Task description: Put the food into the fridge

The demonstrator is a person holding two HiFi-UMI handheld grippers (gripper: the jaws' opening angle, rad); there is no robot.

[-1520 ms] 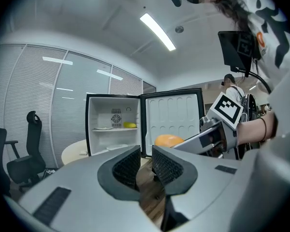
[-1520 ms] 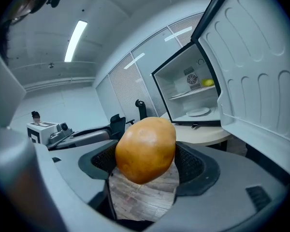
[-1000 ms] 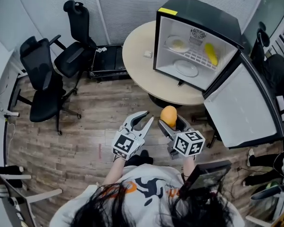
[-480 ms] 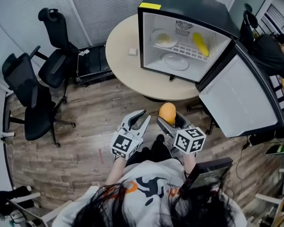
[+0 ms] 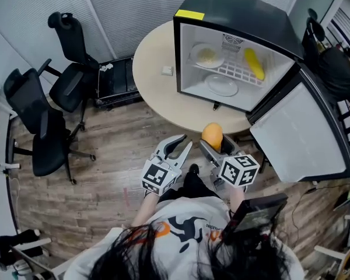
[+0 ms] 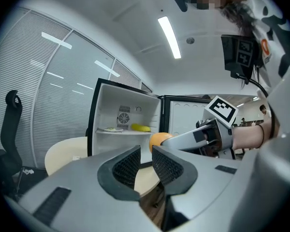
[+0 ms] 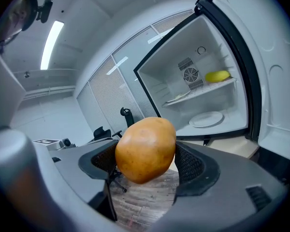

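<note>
My right gripper (image 5: 214, 146) is clamping its jaws across the middle of a round fruit (image 7: 145, 149), with the fridge (image 5: 239, 16) standing open at 12 o'clock. The fruit seems firm, light and slippery. My left gripper (image 6: 146, 161) is hanging, jaws barely apart, empty.

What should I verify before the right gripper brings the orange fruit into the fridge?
1. Grasp: right gripper is shut on the orange fruit: ok.
2. Access: fridge door stands wide open: ok.
3. Room: the fridge has bare floor beside the lower plate: ok.
4. Path: left gripper is open, empty and off to the side: ok.
5. Firmness of the grasp: cannot tell.
</note>
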